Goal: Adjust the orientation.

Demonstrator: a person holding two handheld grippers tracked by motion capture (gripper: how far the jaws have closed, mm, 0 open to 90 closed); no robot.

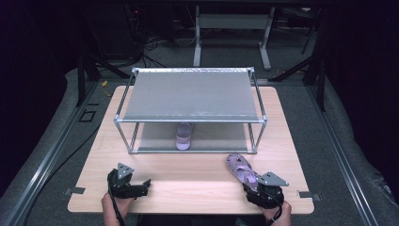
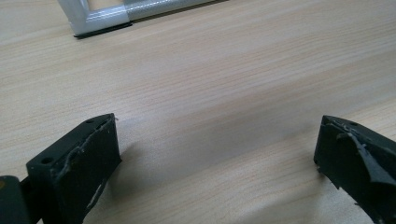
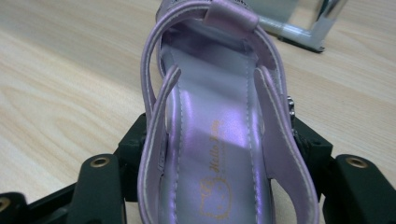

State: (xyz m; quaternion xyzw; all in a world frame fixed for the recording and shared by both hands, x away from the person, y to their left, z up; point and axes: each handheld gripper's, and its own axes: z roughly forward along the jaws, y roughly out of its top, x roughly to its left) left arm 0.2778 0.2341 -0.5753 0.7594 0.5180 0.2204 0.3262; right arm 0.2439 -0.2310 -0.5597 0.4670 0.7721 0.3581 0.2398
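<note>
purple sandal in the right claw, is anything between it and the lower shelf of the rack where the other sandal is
Nothing visible. The purple sandal, gripped at its heel by the right claw, faces bare table up to the rack. The rack's front is open, and the other sandal leaves space beside it.

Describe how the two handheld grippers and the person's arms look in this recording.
Both the left gripper and right gripper are chunky black units, each topped by a grey three-cornered plate and trailing a black cable. Their black jaw pads are scuffed and worn, with brass-coloured screw holes behind. No sleeves cover the forearms.
</note>
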